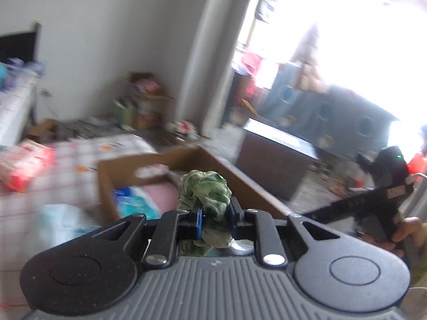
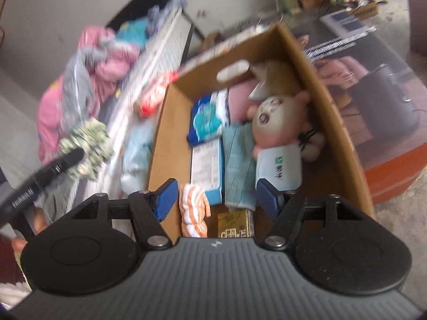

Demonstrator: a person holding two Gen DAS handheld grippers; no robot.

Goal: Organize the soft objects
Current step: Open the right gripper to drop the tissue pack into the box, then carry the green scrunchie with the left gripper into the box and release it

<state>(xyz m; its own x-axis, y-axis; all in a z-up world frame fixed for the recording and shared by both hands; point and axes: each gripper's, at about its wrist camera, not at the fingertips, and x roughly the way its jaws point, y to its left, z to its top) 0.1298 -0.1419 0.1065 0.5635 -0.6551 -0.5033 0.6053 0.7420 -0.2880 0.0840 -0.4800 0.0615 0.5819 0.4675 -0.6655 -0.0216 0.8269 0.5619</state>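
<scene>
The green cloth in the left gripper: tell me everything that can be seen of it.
The green cloth is a crumpled wad of soft, mottled pale-and-dark green fabric. The left gripper is shut on it, blue pads pinching its middle, so it bulges above the fingers and a tail hangs below. Only the pads touch it. It is held in the air short of the cardboard box; in the right wrist view it sits left of the box, outside it.

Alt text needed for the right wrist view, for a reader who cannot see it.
The right gripper, jaws open and empty, hangs over an open brown cardboard box holding a pink plush doll in a pale shirt, a blue tissue pack, a teal folded cloth and an orange-striped rolled cloth. At left, the left gripper grips a crumpled green patterned cloth.
</scene>
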